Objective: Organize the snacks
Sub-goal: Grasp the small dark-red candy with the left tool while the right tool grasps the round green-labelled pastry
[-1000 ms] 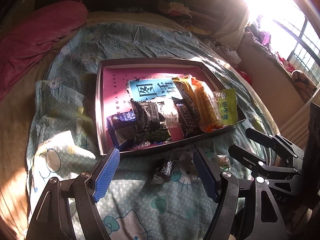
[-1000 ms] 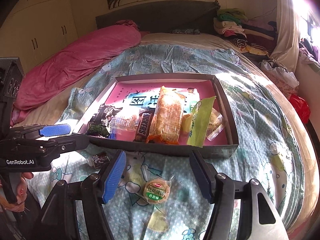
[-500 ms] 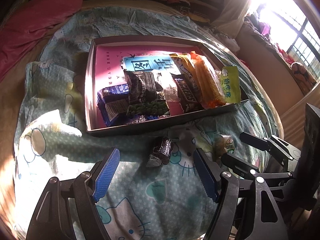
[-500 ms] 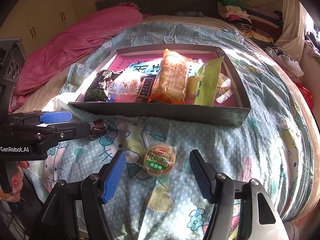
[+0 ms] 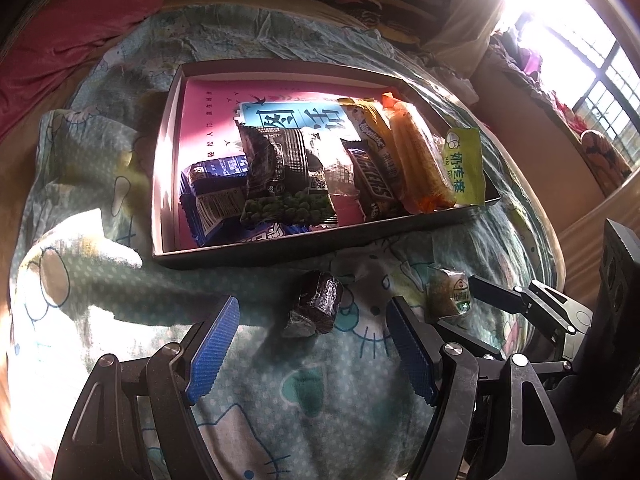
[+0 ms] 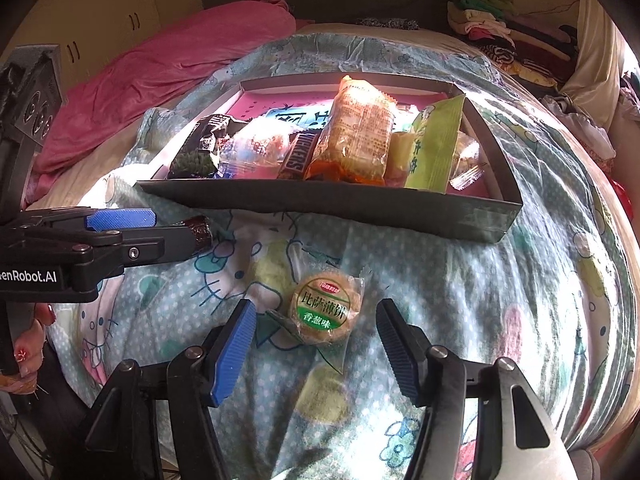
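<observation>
One box (image 5: 280,250) of packets sits on the bed (image 5: 100,288), with two loose snacks in front of it. The dark candy (image 5: 316,306) lies between the left claw's (image 5: 310,344) wide-spread pads, untouched. To its right, the round biscuit (image 6: 326,306) lies between the right claw's (image 6: 316,334) pads, which are closing but not yet touching it

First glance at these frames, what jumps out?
The shallow box with a pink floor, crammed with snack packets, sits mid-bed on the cartoon-cat sheet. In front of it lie two loose snacks: a round green-labelled biscuit between the closing right tongs, and a dark wrapped candy between the open left tongs.
</observation>
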A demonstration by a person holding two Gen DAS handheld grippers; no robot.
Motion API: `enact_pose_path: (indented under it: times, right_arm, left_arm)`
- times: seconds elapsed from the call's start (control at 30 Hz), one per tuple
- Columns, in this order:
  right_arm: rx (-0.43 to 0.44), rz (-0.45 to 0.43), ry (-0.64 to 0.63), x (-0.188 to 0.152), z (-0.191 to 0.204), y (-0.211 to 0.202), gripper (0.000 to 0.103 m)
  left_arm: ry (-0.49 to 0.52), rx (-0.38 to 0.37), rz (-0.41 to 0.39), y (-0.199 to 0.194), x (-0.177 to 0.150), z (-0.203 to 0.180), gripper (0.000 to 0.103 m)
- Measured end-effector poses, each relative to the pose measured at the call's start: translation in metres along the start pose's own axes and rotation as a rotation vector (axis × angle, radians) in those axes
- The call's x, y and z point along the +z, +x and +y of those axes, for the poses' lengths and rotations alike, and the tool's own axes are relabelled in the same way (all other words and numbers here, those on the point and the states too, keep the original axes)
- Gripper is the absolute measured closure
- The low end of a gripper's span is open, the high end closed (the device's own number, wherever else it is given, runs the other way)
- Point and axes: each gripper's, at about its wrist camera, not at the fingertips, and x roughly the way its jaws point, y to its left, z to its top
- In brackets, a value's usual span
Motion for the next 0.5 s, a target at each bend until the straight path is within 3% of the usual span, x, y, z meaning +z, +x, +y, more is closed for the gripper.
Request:
enact_pose_path:
  times: [0.13, 0.5]
  right_arm:
    - [0.019, 0.000, -0.003, -0.001, -0.001, 0.003, 0.050]
    - [0.073, -0.006, 0.018, -0.001, -0.010, 0.008, 0.056]
  left_arm:
    - [-0.008, -0.004, 0.006, 0.005, 0.000, 0.001, 0.036]
    - [0.022, 0.018, 0.025, 0.019, -0.005, -0.007, 0.042]
